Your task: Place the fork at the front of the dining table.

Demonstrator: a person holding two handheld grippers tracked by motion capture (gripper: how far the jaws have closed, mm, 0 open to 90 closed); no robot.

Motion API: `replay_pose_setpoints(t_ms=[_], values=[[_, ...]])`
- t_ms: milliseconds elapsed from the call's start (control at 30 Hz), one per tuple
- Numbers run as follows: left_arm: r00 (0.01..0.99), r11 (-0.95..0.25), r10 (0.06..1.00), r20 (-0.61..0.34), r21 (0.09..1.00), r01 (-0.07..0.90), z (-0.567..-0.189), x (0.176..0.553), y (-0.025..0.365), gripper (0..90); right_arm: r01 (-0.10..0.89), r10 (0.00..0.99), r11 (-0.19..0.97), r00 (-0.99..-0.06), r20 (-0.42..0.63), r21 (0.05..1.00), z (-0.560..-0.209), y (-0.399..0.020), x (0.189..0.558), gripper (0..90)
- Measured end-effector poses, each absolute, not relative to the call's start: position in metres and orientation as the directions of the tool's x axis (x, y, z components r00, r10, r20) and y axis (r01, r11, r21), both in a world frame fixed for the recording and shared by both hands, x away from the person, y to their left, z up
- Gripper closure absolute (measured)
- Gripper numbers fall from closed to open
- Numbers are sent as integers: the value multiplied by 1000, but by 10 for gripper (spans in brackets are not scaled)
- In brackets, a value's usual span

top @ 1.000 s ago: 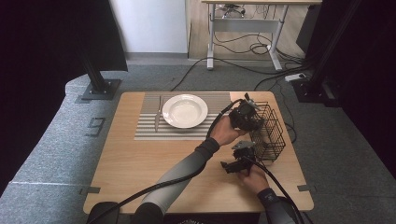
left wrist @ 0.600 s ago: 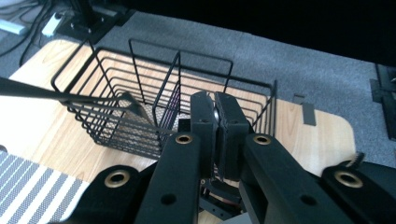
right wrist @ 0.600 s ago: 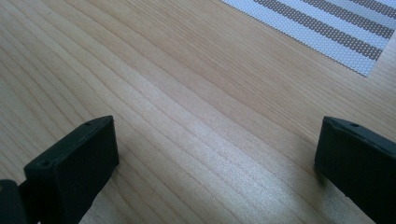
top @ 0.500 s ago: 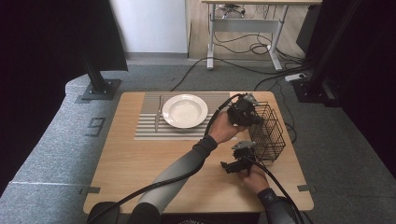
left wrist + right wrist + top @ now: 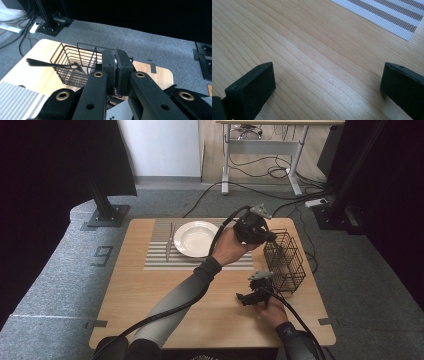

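Observation:
My left gripper (image 5: 269, 236) hangs in the air at the left rim of a black wire basket (image 5: 286, 262), held well off the table. In the left gripper view its jaws (image 5: 115, 63) are pressed together above the basket (image 5: 67, 75), with just a pale glint in the seam between them. A dark utensil (image 5: 47, 64) leans in the basket, its handle sticking out over the rim. My right gripper (image 5: 244, 298) rests low on the wooden table in front of the basket. Its jaws (image 5: 327, 82) stand wide apart over bare wood.
A white plate (image 5: 194, 238) sits on a striped placemat (image 5: 160, 259) at the back of the table (image 5: 150, 310), with a slim piece of cutlery (image 5: 170, 242) to its left. The placemat's corner (image 5: 394, 17) lies ahead of the right gripper. Dark stands flank the table.
The left hand has risen with its gripper and drifted a little away from the basket toward the plate. The right hand and gripper have stayed put.

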State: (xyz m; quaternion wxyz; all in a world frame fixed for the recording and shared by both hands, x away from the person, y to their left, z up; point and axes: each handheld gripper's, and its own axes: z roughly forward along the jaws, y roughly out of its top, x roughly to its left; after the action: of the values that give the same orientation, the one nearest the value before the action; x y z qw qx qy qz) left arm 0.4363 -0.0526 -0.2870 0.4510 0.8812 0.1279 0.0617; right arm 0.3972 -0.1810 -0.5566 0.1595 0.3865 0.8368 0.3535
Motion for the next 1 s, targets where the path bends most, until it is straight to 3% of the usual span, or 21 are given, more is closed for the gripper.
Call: replay_pose_setpoints(t_ms=[433, 1000], values=[[934, -553, 358, 14, 809, 200, -270, 435, 10, 872, 534, 758, 453, -652, 6, 714, -557, -181, 397, 0], [901, -570, 431, -56, 756, 320, -338, 444, 66, 872, 525, 747, 463, -665, 5, 714, -556, -180, 399, 0]])
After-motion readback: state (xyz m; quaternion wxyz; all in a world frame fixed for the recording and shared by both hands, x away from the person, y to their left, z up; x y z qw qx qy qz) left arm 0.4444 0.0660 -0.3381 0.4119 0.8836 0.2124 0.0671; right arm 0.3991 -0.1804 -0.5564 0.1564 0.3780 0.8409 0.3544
